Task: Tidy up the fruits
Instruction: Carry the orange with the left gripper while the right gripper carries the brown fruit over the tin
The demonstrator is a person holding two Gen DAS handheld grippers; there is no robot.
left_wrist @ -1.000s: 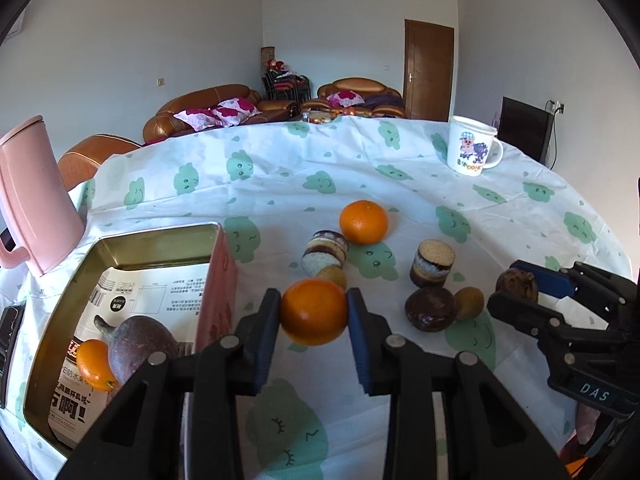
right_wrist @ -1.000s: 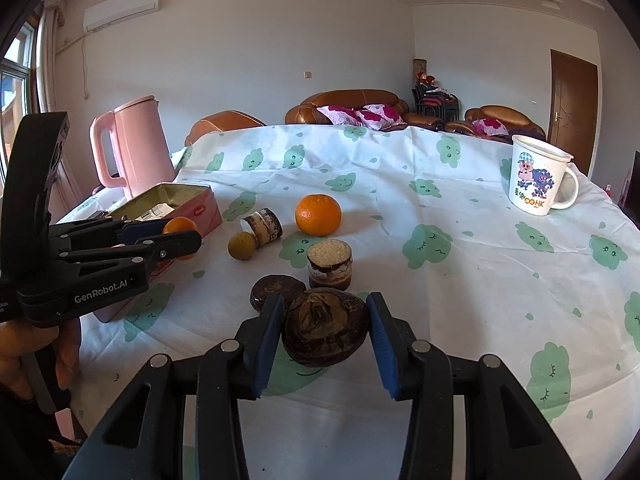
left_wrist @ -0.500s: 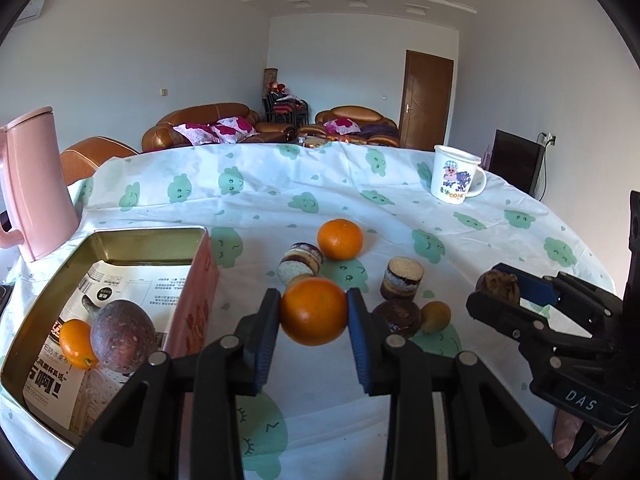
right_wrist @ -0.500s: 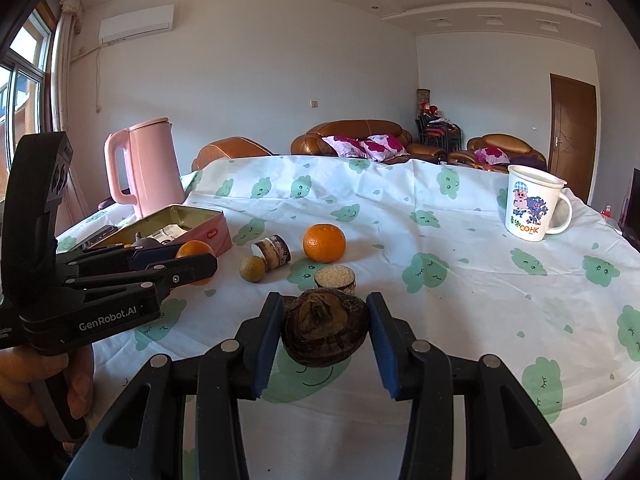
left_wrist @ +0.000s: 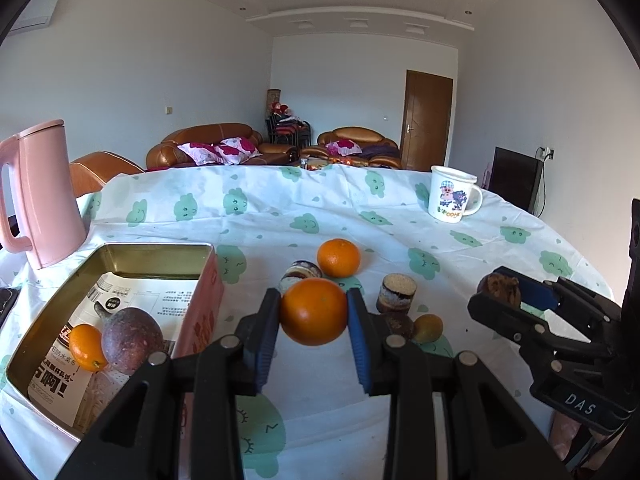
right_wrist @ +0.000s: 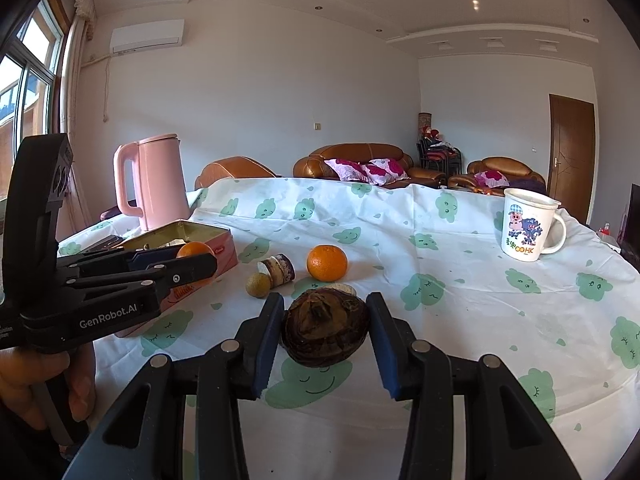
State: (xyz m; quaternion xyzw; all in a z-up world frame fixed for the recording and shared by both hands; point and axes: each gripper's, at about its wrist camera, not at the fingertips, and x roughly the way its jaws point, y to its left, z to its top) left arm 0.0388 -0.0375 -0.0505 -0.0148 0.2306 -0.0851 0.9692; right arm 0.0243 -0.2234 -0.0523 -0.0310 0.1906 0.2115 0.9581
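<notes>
My left gripper (left_wrist: 313, 312) is shut on an orange (left_wrist: 313, 311) and holds it above the tablecloth, just right of the pink tin (left_wrist: 202, 300). The tin holds a small orange (left_wrist: 85, 346) and a purple passion fruit (left_wrist: 131, 340). My right gripper (right_wrist: 325, 330) is shut on a dark brown mangosteen (right_wrist: 325, 330), held above the table; it also shows in the left wrist view (left_wrist: 498, 286). On the cloth lie another orange (left_wrist: 338, 257), a small yellow-brown fruit (left_wrist: 428, 327) and a dark fruit (left_wrist: 398, 324).
Two small round cakes, one lying (left_wrist: 301, 273) and one upright (left_wrist: 397, 293), sit among the fruit. A pink kettle (left_wrist: 36, 196) stands behind the tin. A cartoon mug (left_wrist: 452, 199) stands at the far right. Sofas and a door are beyond the table.
Both grippers have risen with their fruit; the table objects sit lower and further off in both views. The left gripper with its orange stays just right of the tin.
</notes>
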